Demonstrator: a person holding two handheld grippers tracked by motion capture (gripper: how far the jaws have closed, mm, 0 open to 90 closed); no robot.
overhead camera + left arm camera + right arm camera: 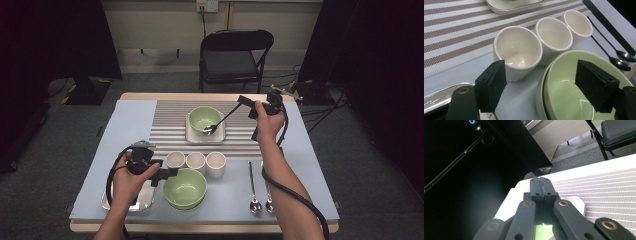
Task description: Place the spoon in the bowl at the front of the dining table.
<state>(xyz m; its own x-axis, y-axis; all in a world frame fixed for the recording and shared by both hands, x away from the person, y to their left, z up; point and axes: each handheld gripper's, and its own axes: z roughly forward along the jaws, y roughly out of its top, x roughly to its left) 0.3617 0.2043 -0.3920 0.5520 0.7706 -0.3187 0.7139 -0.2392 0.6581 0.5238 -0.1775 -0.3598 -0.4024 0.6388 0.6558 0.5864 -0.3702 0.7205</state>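
Note:
My right gripper [242, 100] is shut on the dark handle of a spoon [212, 128] over the far side of the table. The spoon's silver head rests inside a green bowl [204, 117] that stands on a white square plate [191, 135]. In the right gripper view the jaws of the right gripper [541, 185] are pressed together above that plate [577, 203]. My left gripper [167, 176] is open at the left rim of a second green bowl [186, 190] near the front. In the left gripper view the left gripper [544, 87] straddles this bowl's rim [564, 75] without pinching it.
Three white cups [195, 160] stand in a row behind the near bowl, the left cup [517, 51] close to my left jaw. A metal tray [144, 201] lies under the left hand. Two spoons [254, 192] lie at the front right. A striped placemat [170, 125] covers the middle; a folding chair [235, 55] stands beyond the table.

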